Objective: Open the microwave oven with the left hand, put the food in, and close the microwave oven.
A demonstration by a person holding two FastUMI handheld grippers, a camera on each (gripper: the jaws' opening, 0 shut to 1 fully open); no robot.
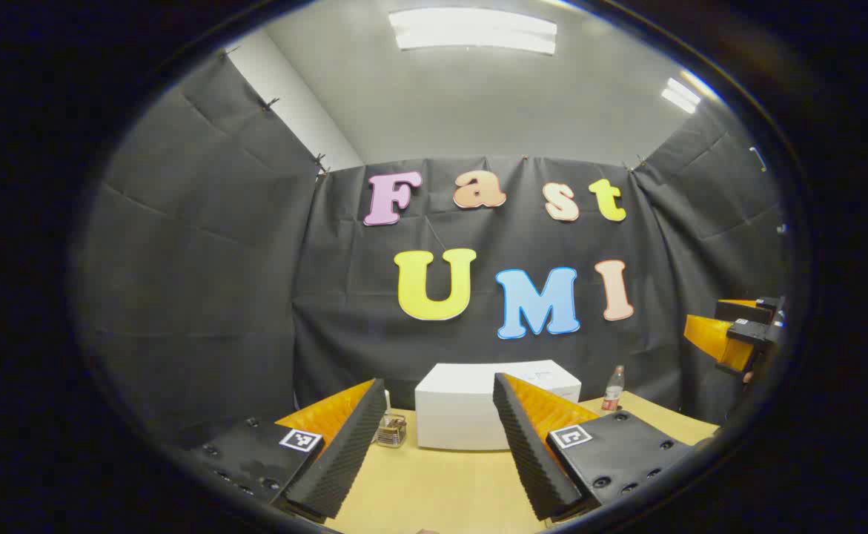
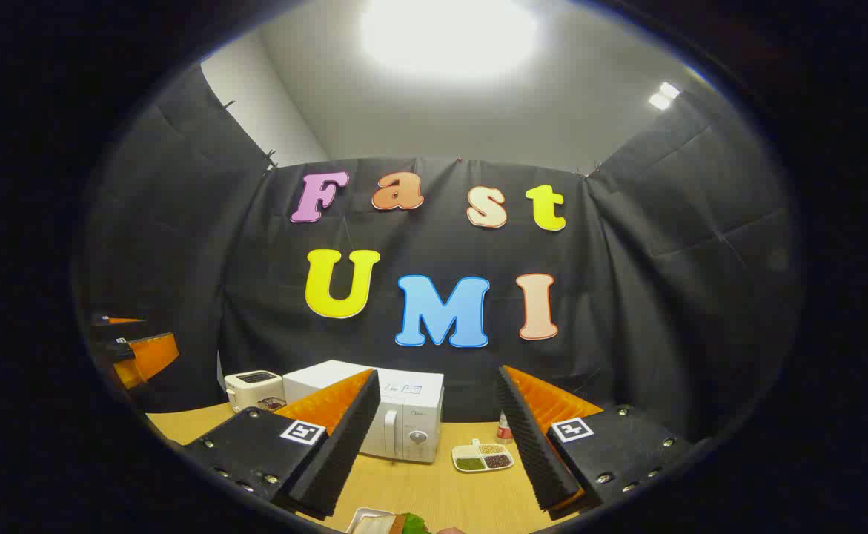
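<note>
Wooden table (image 2: 441, 493) carries a closed white microwave (image 2: 404, 415), label unreadable; left gripper (image 1: 434, 445) and right gripper (image 2: 437, 445) hover before it, spread, empty.

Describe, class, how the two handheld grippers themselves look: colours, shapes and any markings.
The left gripper has two wedge-shaped fingers with black ribbed foam pads, orange ridged backs, and black bolted base plates each bearing a small square black-and-white marker. The right gripper looks the same: orange-backed, black ribbed fingers, bolted plates, square markers.
</note>
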